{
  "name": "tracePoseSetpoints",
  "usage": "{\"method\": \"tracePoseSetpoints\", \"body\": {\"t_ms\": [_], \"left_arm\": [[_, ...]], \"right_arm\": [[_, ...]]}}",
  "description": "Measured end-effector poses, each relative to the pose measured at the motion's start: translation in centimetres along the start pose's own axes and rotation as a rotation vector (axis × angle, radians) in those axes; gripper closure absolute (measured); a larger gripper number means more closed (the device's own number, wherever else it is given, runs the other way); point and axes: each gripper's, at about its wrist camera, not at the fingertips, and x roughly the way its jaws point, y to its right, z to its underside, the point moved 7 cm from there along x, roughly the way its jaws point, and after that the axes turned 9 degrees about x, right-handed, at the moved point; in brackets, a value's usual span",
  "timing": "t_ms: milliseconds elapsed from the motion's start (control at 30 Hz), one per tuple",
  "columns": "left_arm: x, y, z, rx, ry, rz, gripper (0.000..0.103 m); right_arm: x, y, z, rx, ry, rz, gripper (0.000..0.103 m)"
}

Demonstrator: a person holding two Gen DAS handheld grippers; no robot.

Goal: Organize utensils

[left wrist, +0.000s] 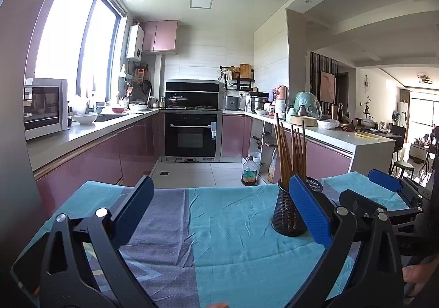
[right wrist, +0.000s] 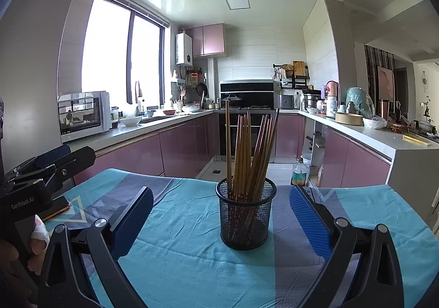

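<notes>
A black mesh cup (right wrist: 245,216) stands upright on the blue and grey tablecloth (right wrist: 186,258). It holds several wooden chopsticks (right wrist: 248,154), tips down. My right gripper (right wrist: 221,198) is open and empty, with the cup in front of it, between the lines of its fingers. In the left wrist view the cup (left wrist: 288,212) stands at the right, partly behind my right finger (left wrist: 308,206). My left gripper (left wrist: 219,187) is open and empty over bare cloth (left wrist: 233,239). The right gripper (left wrist: 389,187) shows at the far right of that view.
The left gripper's body (right wrist: 41,176) shows at the left edge of the right wrist view, above a phone (right wrist: 56,209) on the cloth. Beyond the table's far edge are the kitchen floor, pink cabinets (right wrist: 181,149), an oven (left wrist: 192,132) and an oil bottle (left wrist: 249,171).
</notes>
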Motion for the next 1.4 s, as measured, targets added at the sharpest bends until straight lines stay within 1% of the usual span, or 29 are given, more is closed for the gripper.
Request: {"method": "tracePoseSetpoints", "body": {"t_ms": [533, 1400], "left_arm": [[-0.3, 0.0, 0.0, 0.001, 0.013, -0.011, 0.006], [0.2, 0.8, 1.1, -0.01, -0.01, -0.015, 0.006]], "right_arm": [[-0.2, 0.2, -0.2, 0.016, 0.015, 0.009, 0.007], [-0.3, 0.8, -0.4, 0.025, 0.028, 0.047, 0.007]]}}
